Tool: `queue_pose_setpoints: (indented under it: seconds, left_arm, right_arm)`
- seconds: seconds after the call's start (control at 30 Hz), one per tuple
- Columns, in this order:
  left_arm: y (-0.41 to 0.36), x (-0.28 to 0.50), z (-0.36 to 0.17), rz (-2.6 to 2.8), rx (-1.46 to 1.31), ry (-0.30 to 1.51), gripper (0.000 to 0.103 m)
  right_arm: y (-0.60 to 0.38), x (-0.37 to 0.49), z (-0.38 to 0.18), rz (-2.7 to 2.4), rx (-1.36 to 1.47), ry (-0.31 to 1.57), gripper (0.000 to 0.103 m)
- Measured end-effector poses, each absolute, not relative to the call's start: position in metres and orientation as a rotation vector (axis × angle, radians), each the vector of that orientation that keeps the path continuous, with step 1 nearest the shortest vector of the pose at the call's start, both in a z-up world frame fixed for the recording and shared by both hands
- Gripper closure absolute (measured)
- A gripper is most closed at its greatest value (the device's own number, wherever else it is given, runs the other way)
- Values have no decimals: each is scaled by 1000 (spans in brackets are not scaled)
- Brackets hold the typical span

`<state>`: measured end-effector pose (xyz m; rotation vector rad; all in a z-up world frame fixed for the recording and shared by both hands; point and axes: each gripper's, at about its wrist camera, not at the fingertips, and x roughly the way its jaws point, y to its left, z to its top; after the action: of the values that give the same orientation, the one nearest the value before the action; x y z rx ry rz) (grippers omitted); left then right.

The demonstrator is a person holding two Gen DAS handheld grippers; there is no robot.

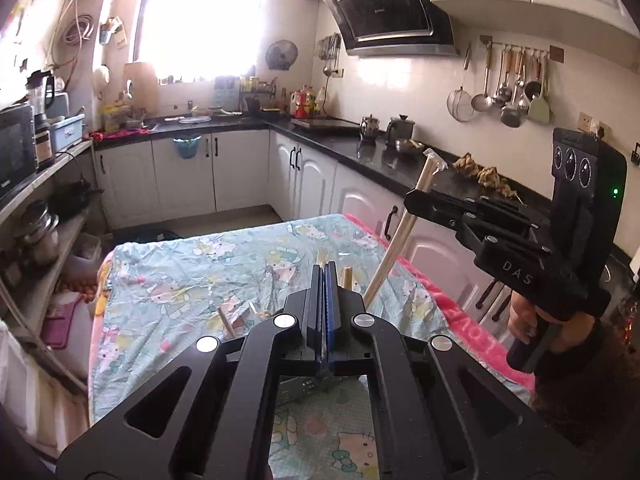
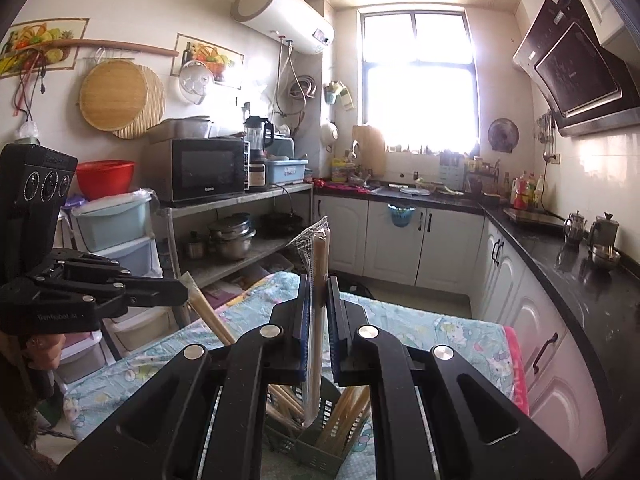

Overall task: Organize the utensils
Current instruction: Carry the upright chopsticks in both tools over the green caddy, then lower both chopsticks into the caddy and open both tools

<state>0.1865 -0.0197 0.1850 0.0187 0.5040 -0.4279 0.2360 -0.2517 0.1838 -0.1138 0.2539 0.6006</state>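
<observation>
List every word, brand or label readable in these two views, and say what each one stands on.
"DAS" on the black right gripper, on its body.
"GenRobot.AI" on the black left gripper, on its body, faint.
"Galanz" on the black microwave oven, small, probably that.
"LOVE" on the pink towel, seen upside down.
Brand on the black range hood: too small to read.

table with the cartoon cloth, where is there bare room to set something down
The far half of the tablecloth, toward the white cabinets, is bare, as is the strip beside the pink towel. The near middle is crowded: the green basket with chopsticks, under both grippers.
</observation>
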Motion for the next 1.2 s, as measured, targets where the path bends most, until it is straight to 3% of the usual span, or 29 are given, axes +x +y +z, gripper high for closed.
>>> queue_pose_setpoints:
  seconds: [0.9,1.2]
  left_arm:
    - [-35,226,112,-413,4,636,103]
    - [-28,229,100,-409,-46,662,103]
  right_arm:
    - [-245,280,101,532,-84,400,94]
    - [-246,276,91,513,-82,435,69]
